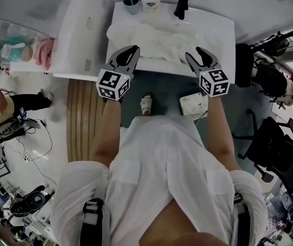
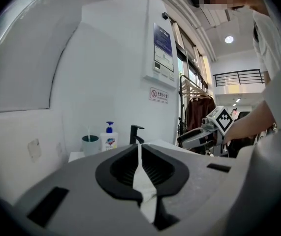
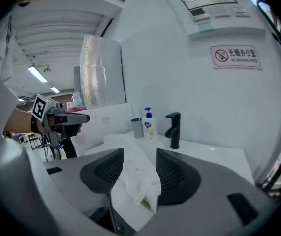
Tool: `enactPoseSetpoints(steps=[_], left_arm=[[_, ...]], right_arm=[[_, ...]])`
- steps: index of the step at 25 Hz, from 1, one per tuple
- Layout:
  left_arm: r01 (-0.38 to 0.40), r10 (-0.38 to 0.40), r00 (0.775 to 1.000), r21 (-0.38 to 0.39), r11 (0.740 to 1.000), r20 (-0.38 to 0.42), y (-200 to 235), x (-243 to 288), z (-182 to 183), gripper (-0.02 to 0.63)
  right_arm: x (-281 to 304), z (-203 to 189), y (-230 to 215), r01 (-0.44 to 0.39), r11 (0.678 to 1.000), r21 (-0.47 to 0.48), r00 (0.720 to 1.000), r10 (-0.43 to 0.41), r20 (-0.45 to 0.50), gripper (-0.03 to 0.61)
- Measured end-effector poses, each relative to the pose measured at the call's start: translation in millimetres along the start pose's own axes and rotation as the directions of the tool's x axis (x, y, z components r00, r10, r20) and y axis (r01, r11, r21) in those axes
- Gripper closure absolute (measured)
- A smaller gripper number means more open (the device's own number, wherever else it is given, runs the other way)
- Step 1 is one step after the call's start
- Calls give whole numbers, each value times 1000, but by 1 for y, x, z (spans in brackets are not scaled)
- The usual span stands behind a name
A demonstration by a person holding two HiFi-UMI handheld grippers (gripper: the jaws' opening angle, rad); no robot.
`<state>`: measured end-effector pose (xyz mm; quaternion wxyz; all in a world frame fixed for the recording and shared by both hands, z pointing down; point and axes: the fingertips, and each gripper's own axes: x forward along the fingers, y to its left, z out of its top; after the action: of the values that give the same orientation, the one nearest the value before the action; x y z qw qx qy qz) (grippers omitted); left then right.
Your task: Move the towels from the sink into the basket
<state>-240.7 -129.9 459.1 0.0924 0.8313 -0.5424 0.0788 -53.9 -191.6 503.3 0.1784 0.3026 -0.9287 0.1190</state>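
Note:
White towels [image 1: 156, 40] lie crumpled in the white sink [image 1: 223, 27] at the top of the head view. My left gripper [image 1: 128, 53] is over the sink's front edge on the left. Its jaws are pressed together on a thin fold of towel [image 2: 147, 195]. My right gripper [image 1: 200, 55] hovers over the front edge on the right. In the right gripper view its jaws [image 3: 140, 151] stand apart, and a bunch of towel [image 3: 138, 178] lies loosely in the gap. I see no basket that I can be sure of.
A black faucet [image 1: 181, 5], a soap bottle [image 1: 150, 0] and a cup [image 1: 131, 3] stand along the sink's back. A white boxy thing [image 1: 193, 105] sits on the floor under the sink. A wooden mat [image 1: 82, 117] lies at the left, with office chairs [image 1: 279, 152] at the right.

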Motion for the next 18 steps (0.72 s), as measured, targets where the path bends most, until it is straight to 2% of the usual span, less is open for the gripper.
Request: enactPoseSetpoints(steps=[4,9,14,18], left_arm=[[-10,10,1000,-8,1000,-14,33,-8,-8,586],[-9,9,999,-14,1000,-33,62,-11,-18,586],[1,-2,999,-22,1000,-42,80,-8,-26,586],[7,-8,999,-28,1000,-45,91,-5,-30,586]], right_arm=[[55,-15,29,-79,997,-26,994,77,-80,356],[105,-44,50,-145,989,-41,972,135,-192,356],[139,-72,63,-204,974,-95,932,164,-322,357],[161,-95,69,-260,952,-164,882,165,-441,361]])
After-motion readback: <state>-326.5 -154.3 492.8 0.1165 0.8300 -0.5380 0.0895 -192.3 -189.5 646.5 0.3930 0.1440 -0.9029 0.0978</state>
